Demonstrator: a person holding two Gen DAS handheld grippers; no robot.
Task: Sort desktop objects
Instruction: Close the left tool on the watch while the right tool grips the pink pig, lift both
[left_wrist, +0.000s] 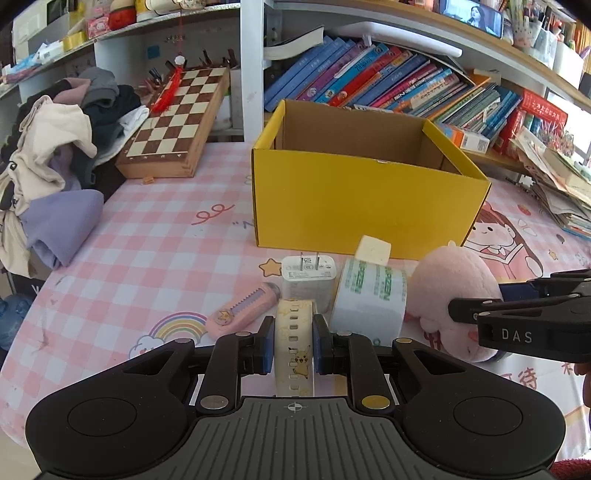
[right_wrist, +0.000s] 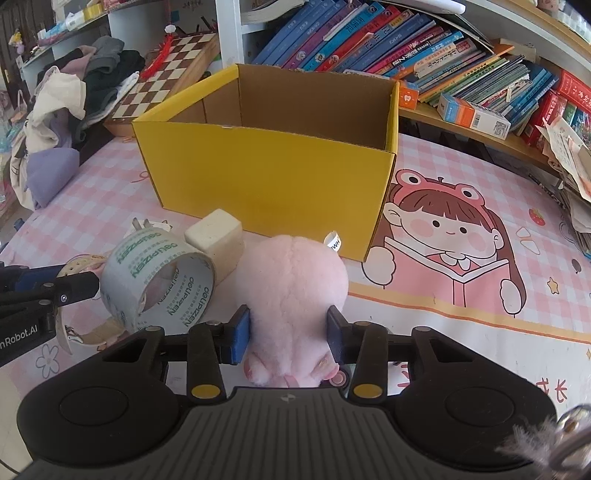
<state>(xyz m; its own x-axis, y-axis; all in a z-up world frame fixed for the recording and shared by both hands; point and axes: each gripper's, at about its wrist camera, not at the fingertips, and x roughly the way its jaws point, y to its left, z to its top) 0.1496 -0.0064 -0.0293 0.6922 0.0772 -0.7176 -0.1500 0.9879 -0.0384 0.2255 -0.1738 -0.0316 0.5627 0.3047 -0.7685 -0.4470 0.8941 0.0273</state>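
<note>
My left gripper (left_wrist: 294, 345) is shut on a cream watch strap (left_wrist: 294, 347) with a Pikachu print, low over the desk. My right gripper (right_wrist: 288, 334) is shut on a pink plush toy (right_wrist: 295, 284), which also shows in the left wrist view (left_wrist: 454, 291). An open yellow cardboard box (left_wrist: 354, 199) stands behind them, and its brown inside shows nothing in the right wrist view (right_wrist: 266, 166). A tape roll (left_wrist: 369, 295) (right_wrist: 159, 280), a white charger plug (left_wrist: 308, 278), a pink utility knife (left_wrist: 242, 310) and a cream cube (left_wrist: 373, 251) (right_wrist: 216, 234) lie between the grippers and the box.
A folded chessboard (left_wrist: 173, 122) and a pile of clothes (left_wrist: 55, 155) sit at the back left. Leaning books (left_wrist: 388, 81) fill the shelf behind the box. Stacked papers (left_wrist: 557, 184) lie at the right. The pink checked mat (left_wrist: 147, 240) covers the desk.
</note>
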